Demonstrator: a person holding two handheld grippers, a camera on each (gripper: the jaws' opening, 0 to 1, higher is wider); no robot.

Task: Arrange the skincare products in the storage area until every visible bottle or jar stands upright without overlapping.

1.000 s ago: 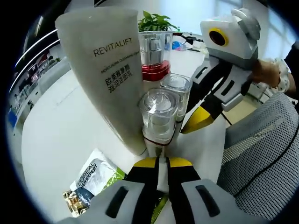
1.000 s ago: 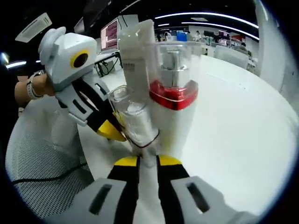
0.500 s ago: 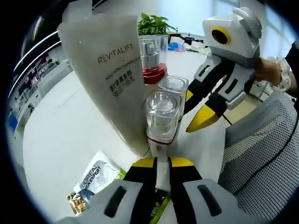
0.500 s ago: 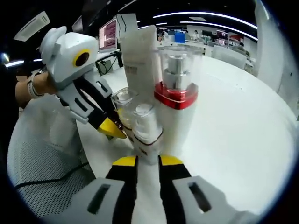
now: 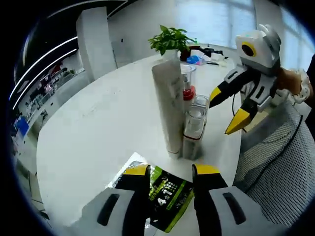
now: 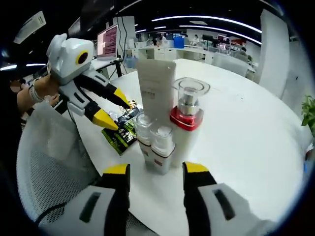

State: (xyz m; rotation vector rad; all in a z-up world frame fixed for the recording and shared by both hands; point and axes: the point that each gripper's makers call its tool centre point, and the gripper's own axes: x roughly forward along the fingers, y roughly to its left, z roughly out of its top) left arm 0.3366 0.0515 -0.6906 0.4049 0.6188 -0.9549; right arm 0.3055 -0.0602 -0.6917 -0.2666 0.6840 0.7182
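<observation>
A tall white tube [image 5: 169, 105] [image 6: 156, 87] stands upright on the round white table [image 5: 93, 123]. Close against it stand a red-collared pump bottle [image 5: 187, 91] [image 6: 186, 124] and two small clear-capped bottles [image 5: 194, 129] [image 6: 161, 147] [image 6: 144, 129], all upright in a tight cluster. My left gripper [image 5: 172, 172] [image 6: 112, 107] is open, a short way back from the cluster, holding nothing. On the opposite side my right gripper [image 6: 155, 169] [image 5: 225, 110] is open too, its jaws apart and free of the bottles.
Flat green and white sachets [image 5: 165, 189] [image 6: 122, 131] lie on the table beside the cluster. A grey mesh chair [image 5: 275, 162] [image 6: 49, 167] stands at the table's edge. A potted plant [image 5: 172, 39] is at the far side. A person's hand [image 5: 290, 78] holds the right gripper.
Both grippers were shut on the small clear-capped bottles; now both have let go, opened and drawn back. The bottles stand free next to the tube.
</observation>
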